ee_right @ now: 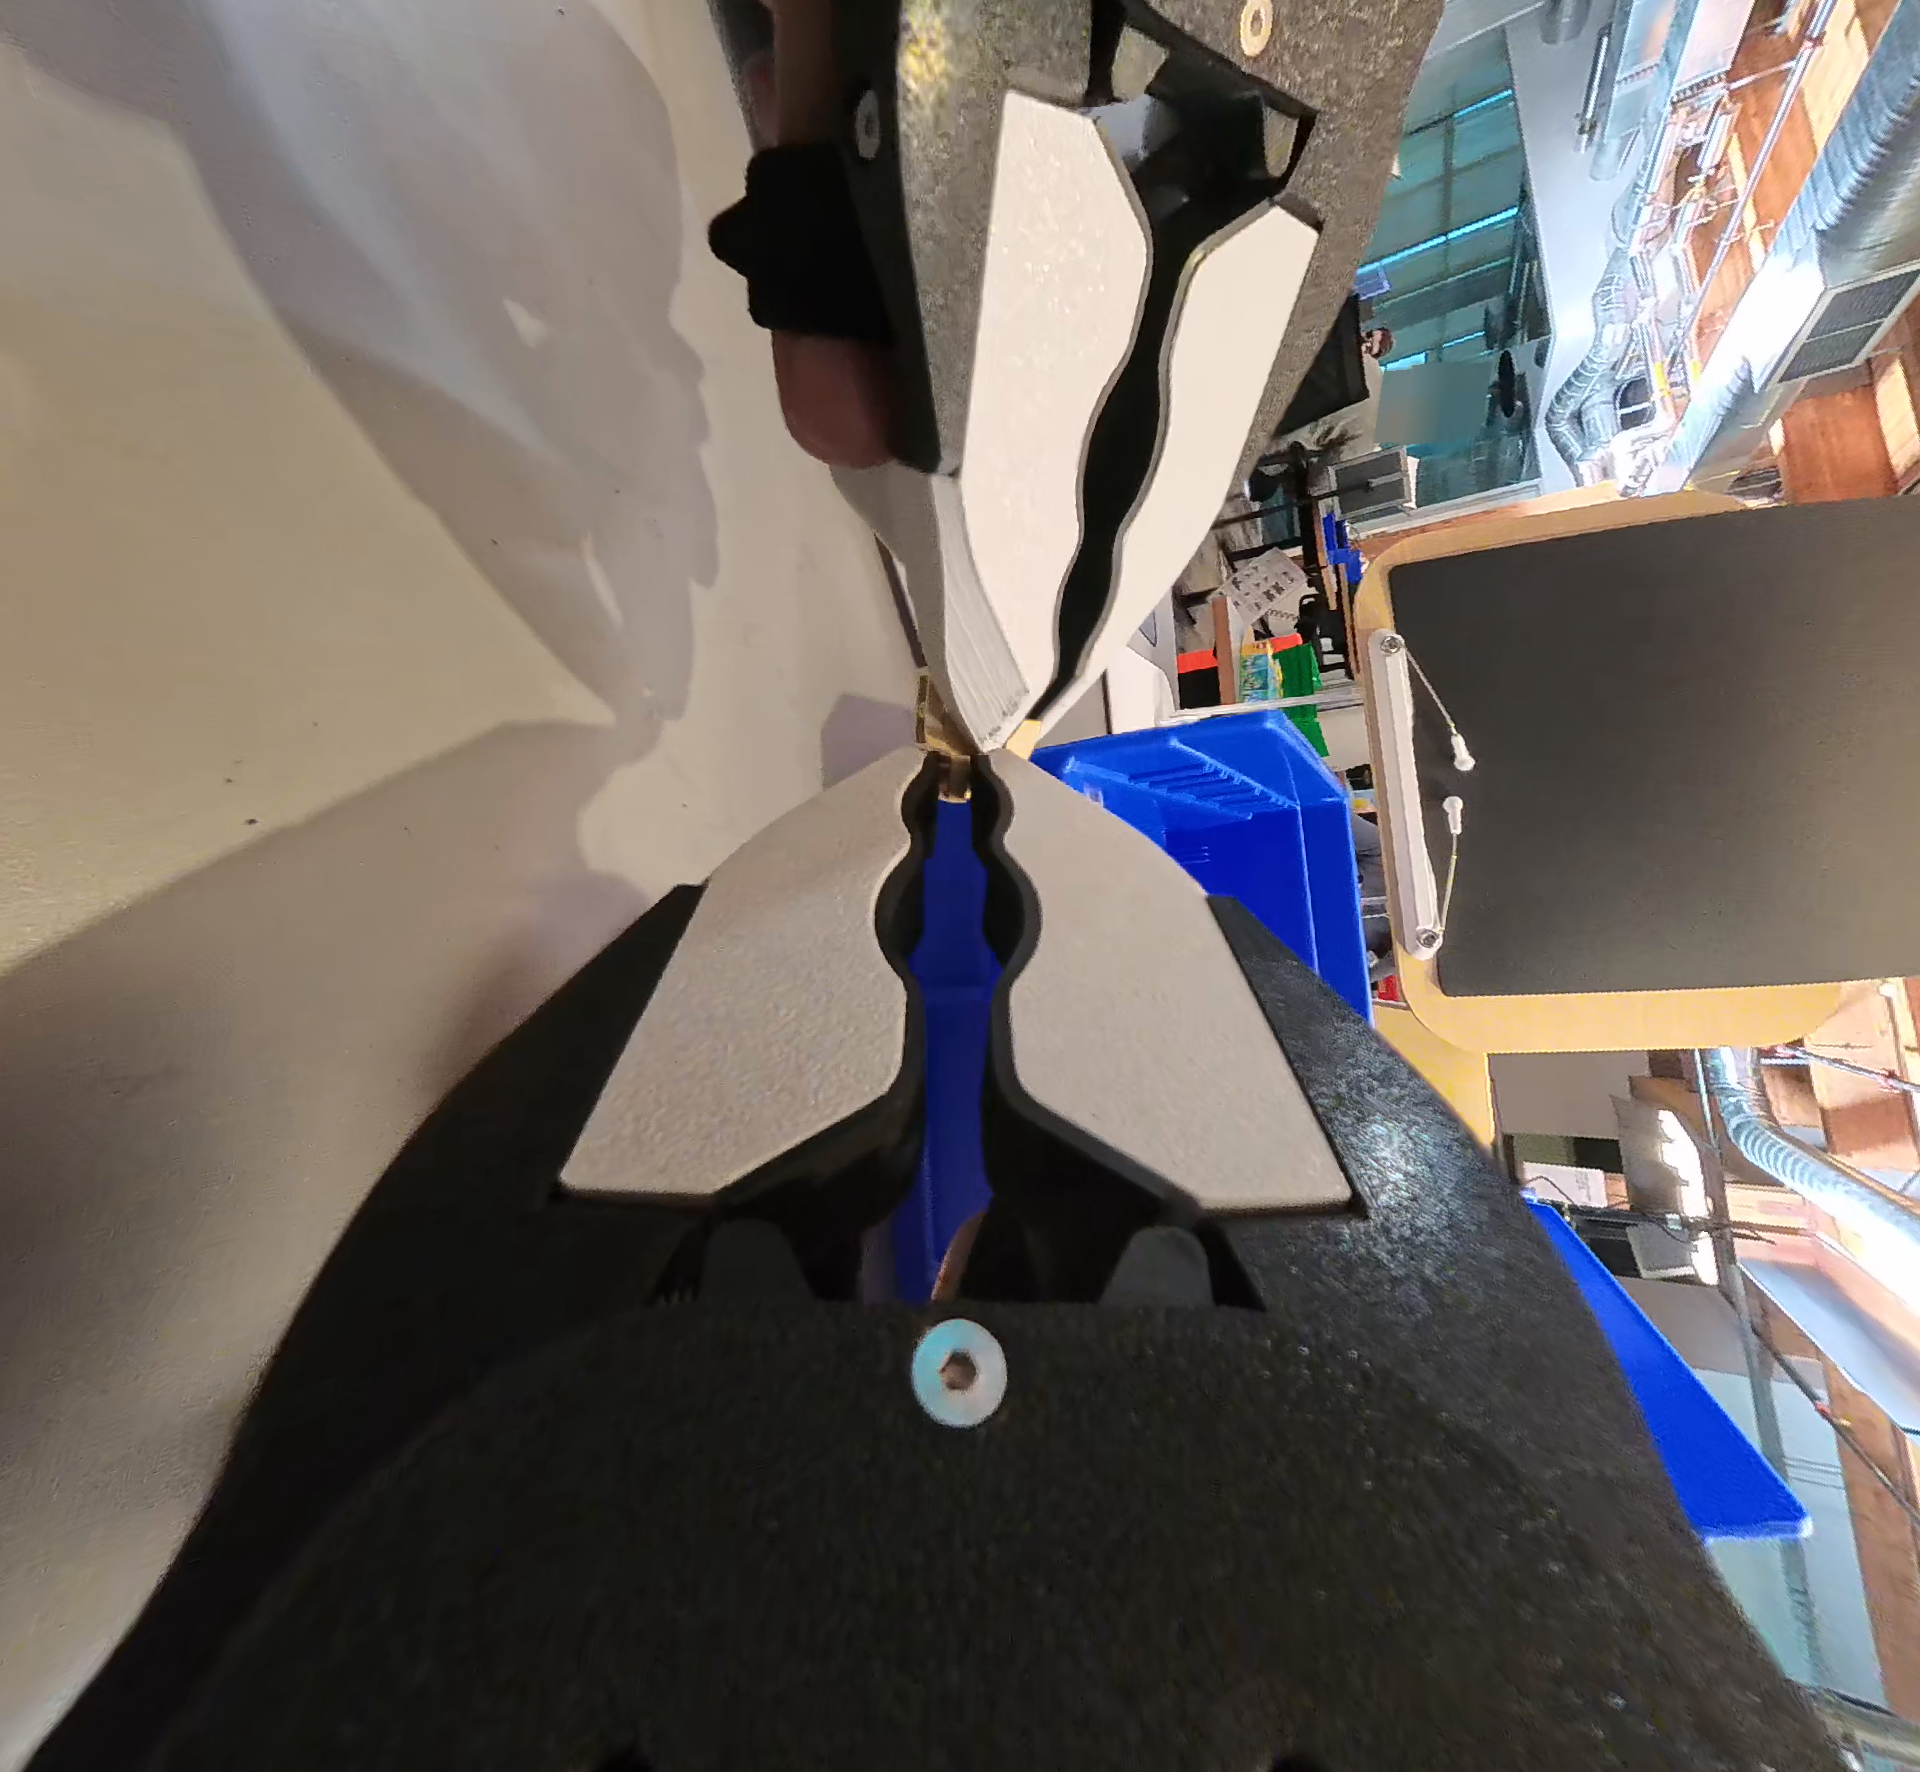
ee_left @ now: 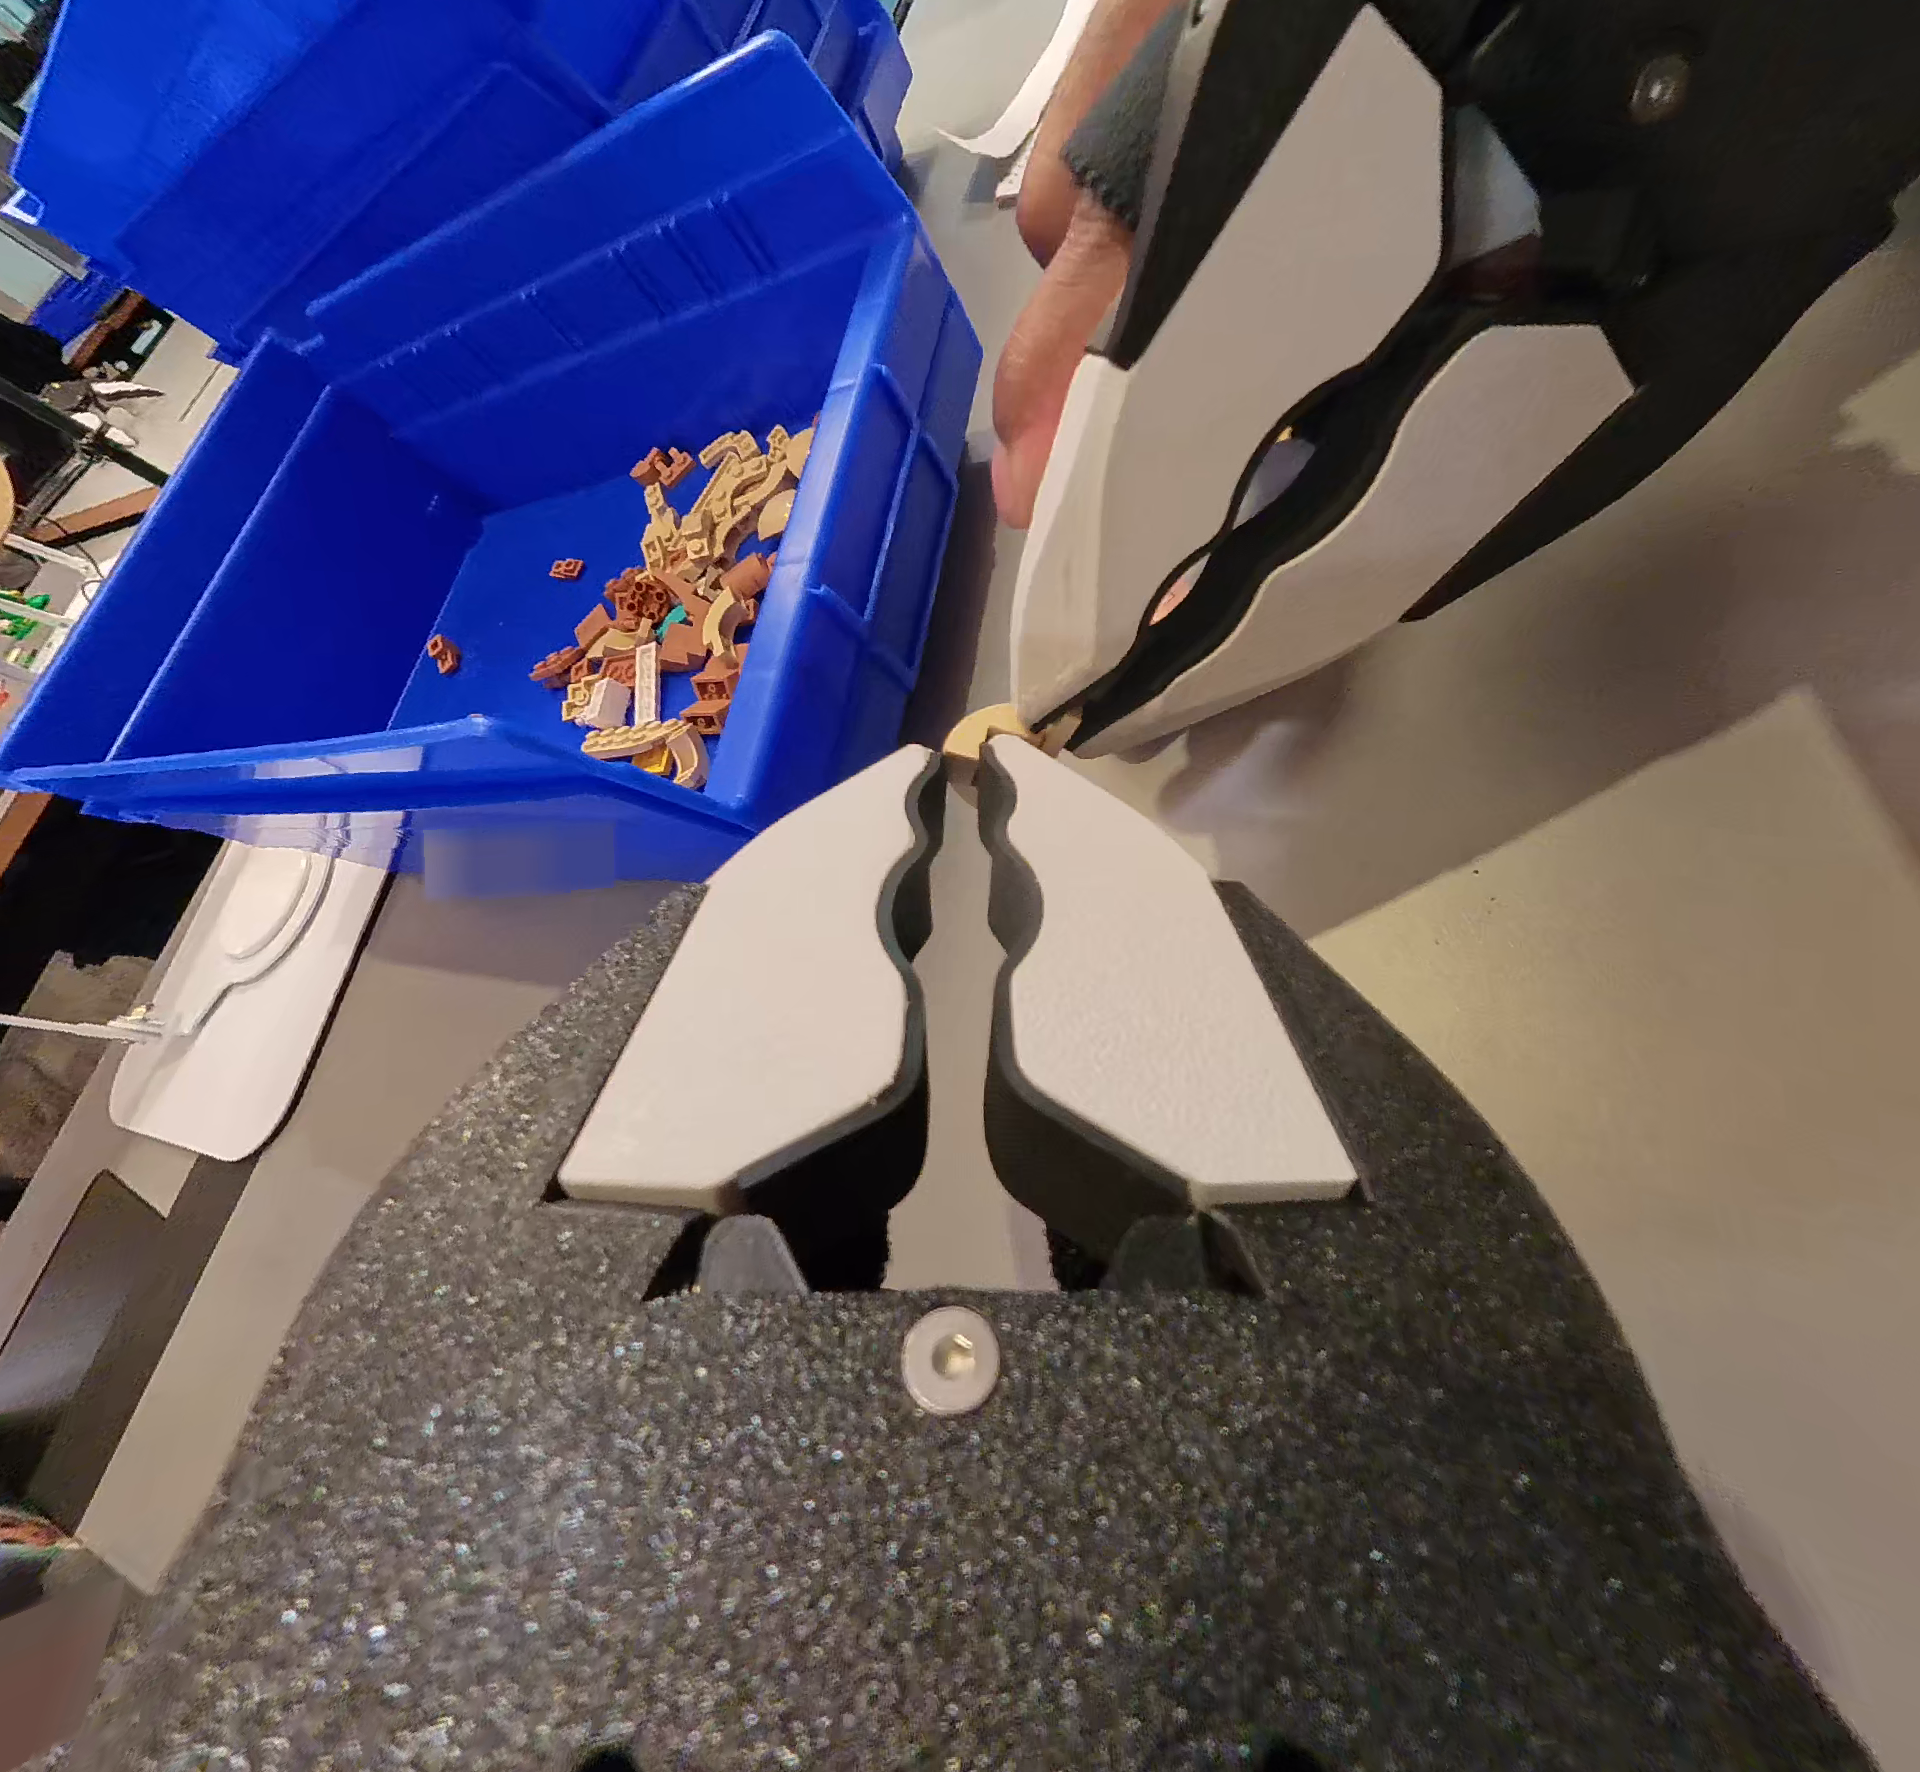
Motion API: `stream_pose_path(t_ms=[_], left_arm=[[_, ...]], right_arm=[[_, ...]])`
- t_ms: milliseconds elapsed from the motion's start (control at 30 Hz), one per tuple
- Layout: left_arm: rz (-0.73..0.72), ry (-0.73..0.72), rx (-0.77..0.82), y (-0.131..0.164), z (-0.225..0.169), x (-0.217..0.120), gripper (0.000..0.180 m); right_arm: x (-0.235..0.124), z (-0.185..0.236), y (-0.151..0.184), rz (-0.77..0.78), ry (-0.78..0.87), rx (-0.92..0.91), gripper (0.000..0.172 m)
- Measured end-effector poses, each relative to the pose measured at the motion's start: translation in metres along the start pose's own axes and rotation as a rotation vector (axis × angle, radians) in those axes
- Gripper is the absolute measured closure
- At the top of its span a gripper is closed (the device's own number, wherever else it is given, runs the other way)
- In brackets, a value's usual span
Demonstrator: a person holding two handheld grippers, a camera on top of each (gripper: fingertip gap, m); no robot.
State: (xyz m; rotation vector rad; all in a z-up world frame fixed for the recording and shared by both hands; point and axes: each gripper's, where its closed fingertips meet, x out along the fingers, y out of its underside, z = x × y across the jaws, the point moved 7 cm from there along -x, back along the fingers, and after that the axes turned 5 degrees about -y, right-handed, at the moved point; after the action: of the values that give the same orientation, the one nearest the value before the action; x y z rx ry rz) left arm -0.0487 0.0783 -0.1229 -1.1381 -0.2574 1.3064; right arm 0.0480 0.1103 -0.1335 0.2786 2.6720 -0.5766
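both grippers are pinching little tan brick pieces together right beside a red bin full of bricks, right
Not quite: the bin is blue, not red, as the left wrist view shows. The rest holds: the left gripper and right gripper each pinch tan brick pieces, tips meeting just beside that bin of bricks.

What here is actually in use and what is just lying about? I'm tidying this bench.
In use: left gripper and right gripper, both pinching a tan brick piece.

Lying about: blue bin of loose bricks, stacked blue bins, white plate.
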Motion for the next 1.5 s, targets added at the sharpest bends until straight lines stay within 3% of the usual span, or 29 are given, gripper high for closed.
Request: stream_pose_path(t_ms=[100,167,200,333,533,600,667,767,967,1167,1367,1500], left_arm=[[-0.003,-0.011,-0.001,0.0,0.001,0.0,0.175],[0.049,-0.221,0.017,0.007,0.021,-0.003,0.175],[0.038,-0.254,-0.009,0.01,0.03,-0.009,0.175],[-0.136,-0.214,-0.203,0.005,0.048,-0.033,0.175],[-0.219,-0.148,-0.339,0.002,0.05,-0.033,0.175],[-0.197,-0.156,-0.331,0.004,0.048,-0.029,0.175],[-0.182,-0.164,-0.321,0.004,0.046,-0.025,0.175],[-0.179,-0.185,-0.309,0.003,0.044,-0.023,0.175],[-0.236,-0.22,-0.32,-0.008,0.047,-0.019,0.175],[-0.046,-0.415,-0.221,-0.038,0.08,0.013,0.173],[0.04,-0.435,-0.338,-0.035,0.095,0.052,0.148],[0.019,-0.446,-0.263,-0.028,0.08,0.051,0.143]], right_arm=[[0.0,0.001,0.0,0.006,0.004,-0.028,0.166],[-0.005,0.017,-0.012,-0.124,-0.125,-0.063,0.167],[-0.007,0.025,-0.02,-0.187,-0.165,-0.075,0.167],[0.0,0.027,-0.028,-0.117,-0.098,-0.14,0.167],[-0.006,-0.041,0.006,-0.052,0.289,0.169,0.167],[0.0,-0.066,0.037,0.081,0.38,0.347,0.165],[0.008,-0.079,0.067,0.214,0.389,0.495,0.153],[0.008,-0.079,0.087,0.227,0.355,0.585,0.152],[-0.018,-0.077,0.094,0.198,0.28,0.641,0.152],[-0.027,-0.058,0.098,0.212,0.059,0.708,0.152],[-0.039,-0.044,0.105,0.168,-0.061,0.77,0.149],[-0.05,-0.033,0.108,0.156,-0.129,0.783,0.146]])
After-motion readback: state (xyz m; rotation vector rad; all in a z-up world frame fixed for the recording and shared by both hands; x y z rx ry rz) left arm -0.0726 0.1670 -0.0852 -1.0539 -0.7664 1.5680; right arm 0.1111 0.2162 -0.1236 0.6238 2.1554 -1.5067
